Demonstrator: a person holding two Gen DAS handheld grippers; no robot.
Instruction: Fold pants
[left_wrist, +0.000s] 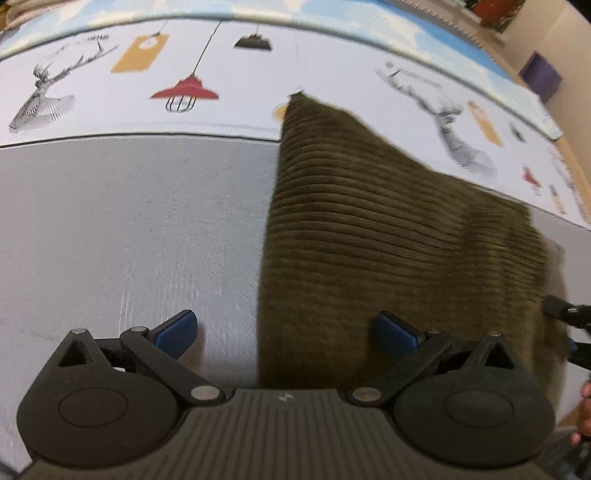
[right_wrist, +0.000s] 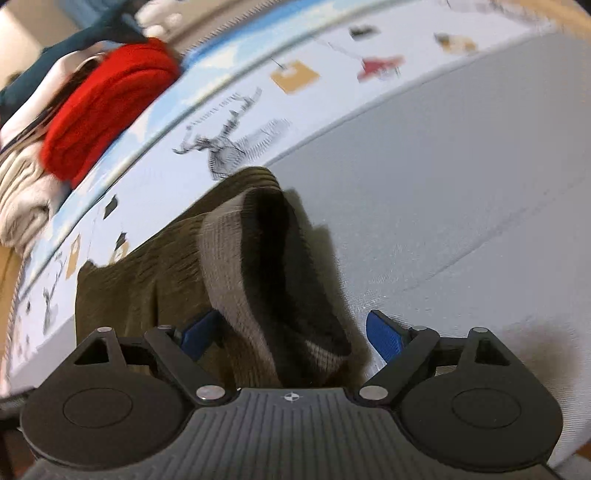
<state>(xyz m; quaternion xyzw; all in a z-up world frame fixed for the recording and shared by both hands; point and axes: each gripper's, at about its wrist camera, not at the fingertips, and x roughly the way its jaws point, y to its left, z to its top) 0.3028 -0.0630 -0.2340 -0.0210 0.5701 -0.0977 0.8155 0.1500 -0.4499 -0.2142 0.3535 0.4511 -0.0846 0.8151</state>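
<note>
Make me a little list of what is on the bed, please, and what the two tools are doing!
surface: grey sheet with a picture border of lamps and deer
pants: olive ribbed pants lying on the sheet, one edge raised and showing its paler inside
left tool: open, over the pants' edge, gripping nothing
right tool: open, raised fold between its fingers, not pinched
far pile: red cloth among other clothes

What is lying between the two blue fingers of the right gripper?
In the right wrist view, a raised fold of the olive corduroy pants lies between the open fingers of the right gripper; the pads do not press on it.
</note>
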